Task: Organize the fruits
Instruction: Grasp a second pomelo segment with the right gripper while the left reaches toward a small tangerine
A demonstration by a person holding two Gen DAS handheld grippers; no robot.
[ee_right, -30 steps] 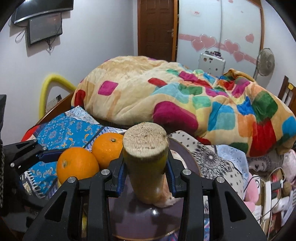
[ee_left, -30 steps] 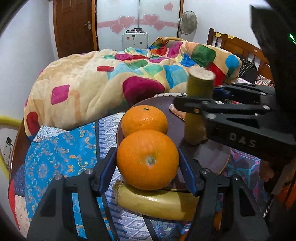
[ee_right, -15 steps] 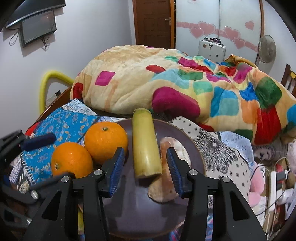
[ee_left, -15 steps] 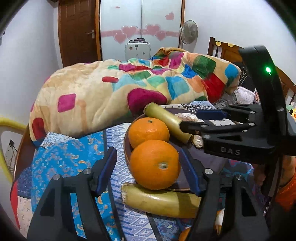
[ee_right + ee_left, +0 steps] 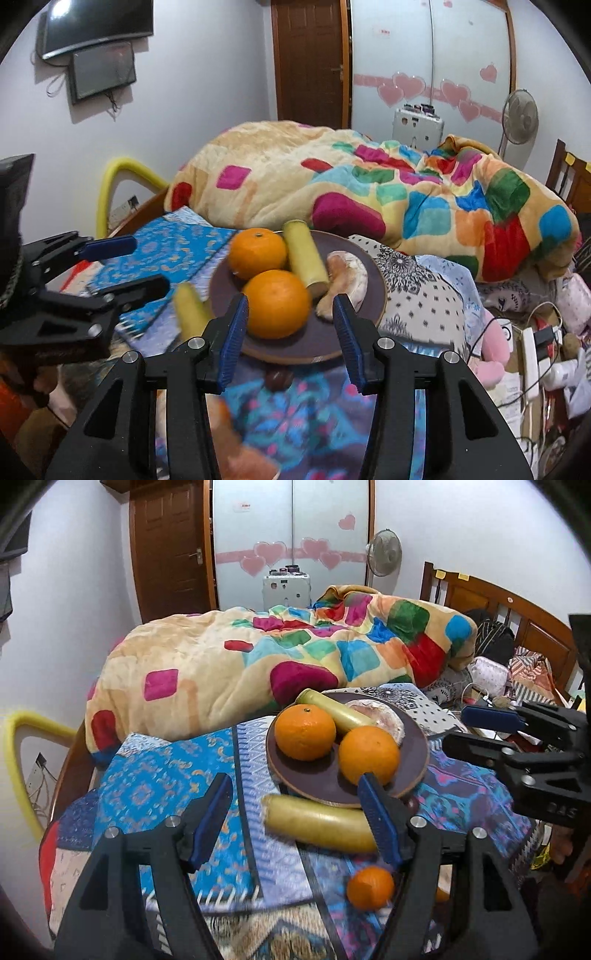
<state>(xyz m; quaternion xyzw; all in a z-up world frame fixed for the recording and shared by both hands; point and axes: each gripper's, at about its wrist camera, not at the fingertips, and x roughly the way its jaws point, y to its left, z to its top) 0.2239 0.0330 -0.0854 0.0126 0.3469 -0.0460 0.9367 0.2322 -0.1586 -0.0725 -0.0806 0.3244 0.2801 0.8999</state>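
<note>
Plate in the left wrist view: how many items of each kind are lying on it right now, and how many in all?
Oranges: 2
Yellow banana piece: 1
Pale rounded item, kind unclear: 1
Total on the plate: 4

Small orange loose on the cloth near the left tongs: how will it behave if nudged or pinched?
The small orange is round and lies on uneven patterned cloth, so a nudge probably rolls it. Its skin looks smooth, so pads may slip off-centre. Likely firm, light enough to lift.
</note>
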